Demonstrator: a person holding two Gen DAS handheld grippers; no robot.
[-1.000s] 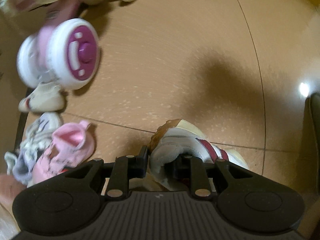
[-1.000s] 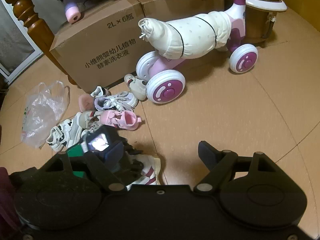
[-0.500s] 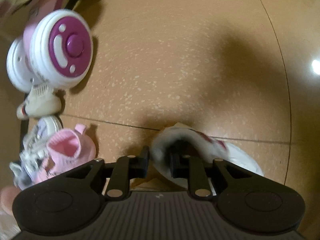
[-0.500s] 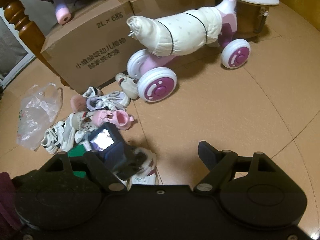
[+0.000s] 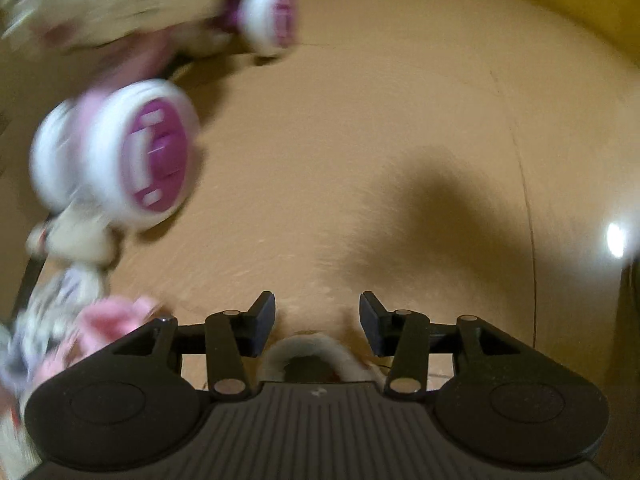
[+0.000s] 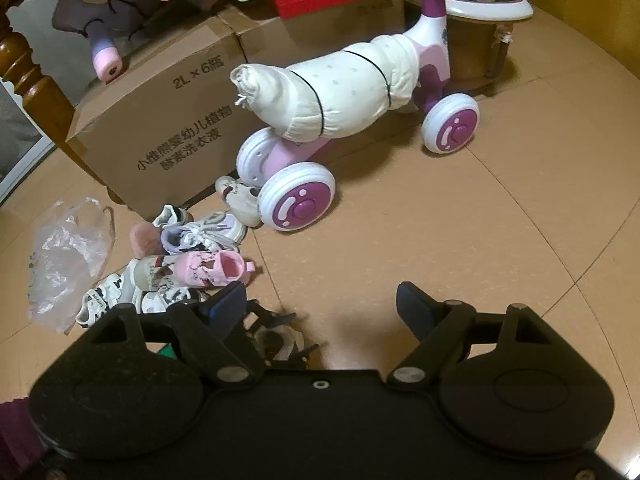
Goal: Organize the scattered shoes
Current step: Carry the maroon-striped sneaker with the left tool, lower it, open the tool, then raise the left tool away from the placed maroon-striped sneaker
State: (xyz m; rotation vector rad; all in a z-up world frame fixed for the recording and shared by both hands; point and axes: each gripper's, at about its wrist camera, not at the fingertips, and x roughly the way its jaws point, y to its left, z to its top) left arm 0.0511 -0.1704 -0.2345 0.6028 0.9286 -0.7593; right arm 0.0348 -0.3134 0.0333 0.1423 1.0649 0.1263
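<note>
Below the left gripper [image 5: 317,320], whose jaws stand wide apart and hold nothing, a white shoe [image 5: 316,354] lies on the tan floor [image 5: 360,152], only its collar opening showing; its long axis cannot be told. Half a second ago those jaws pinched the shoe's collar. At the near left, the pink shoe [image 6: 208,270] points left, heel right, in the pile beside the ride-on toy [image 6: 340,120]. The right gripper [image 6: 320,300] hangs wide open, empty, as before.
</note>
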